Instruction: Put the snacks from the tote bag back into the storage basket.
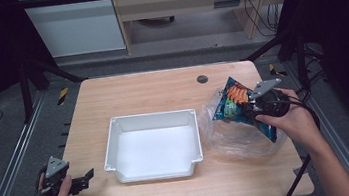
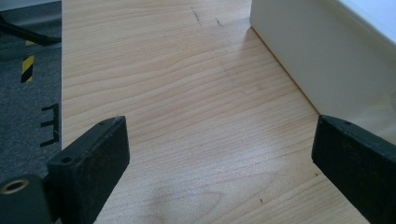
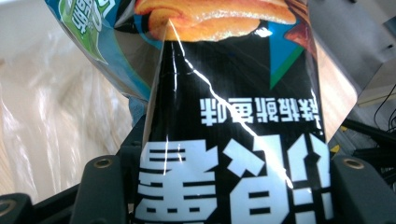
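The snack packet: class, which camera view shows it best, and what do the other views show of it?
The high view: the whole snack packet shows there, held in the right tool above the clear plastic bag. The right gripper view shows a close, cropped part, its print upside down. The left gripper view shows table and tray wall instead.

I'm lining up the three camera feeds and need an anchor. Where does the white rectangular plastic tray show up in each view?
High view: the white rectangular plastic tray sits mid-table, between the two hands.
Left gripper view: its white outer wall runs along the upper right, beside the open jaws.
Right gripper view: I cannot make it out behind the blue and black snack bag.
Shared landmark: the light wooden table.
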`<action>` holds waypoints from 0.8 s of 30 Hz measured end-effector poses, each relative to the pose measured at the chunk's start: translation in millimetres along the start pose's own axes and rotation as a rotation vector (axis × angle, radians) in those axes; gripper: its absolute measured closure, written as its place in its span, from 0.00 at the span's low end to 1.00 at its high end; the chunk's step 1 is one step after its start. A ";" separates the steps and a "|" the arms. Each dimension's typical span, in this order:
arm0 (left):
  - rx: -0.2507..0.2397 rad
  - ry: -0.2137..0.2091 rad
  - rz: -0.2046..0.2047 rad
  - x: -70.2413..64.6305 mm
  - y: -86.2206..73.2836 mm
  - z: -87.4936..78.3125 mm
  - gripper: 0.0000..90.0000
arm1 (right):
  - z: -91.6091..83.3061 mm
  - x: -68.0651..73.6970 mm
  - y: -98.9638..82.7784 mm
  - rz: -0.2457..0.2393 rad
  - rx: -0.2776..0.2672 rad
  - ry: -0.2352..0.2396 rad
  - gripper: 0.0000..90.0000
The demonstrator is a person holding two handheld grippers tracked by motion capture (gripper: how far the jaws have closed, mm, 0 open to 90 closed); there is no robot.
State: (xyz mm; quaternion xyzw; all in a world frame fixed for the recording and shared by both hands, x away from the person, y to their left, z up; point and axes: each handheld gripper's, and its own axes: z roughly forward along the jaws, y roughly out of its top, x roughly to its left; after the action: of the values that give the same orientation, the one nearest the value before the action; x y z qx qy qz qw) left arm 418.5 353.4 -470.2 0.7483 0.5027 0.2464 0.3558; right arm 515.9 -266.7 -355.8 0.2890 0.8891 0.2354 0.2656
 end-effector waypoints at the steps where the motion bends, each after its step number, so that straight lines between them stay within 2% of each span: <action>1: 0.000 0.000 0.000 0.0 0.0 0.1 0.04 | -1.6 0.4 1.8 0.000 -0.006 -0.001 0.44; 11: 0.000 -0.001 0.003 -0.4 0.1 0.3 0.04 | -13.8 8.3 18.6 0.001 -0.073 0.000 0.44; 24: 0.001 0.005 0.006 0.6 0.0 -0.3 0.04 | -17.6 21.8 35.5 -0.031 -0.102 0.007 0.45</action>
State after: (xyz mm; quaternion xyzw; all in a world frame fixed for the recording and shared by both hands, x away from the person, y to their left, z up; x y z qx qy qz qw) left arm 418.6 354.0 -470.0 0.7493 0.5015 0.2491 0.3537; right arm 503.9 -231.8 -329.7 0.2604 0.8813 0.2773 0.2803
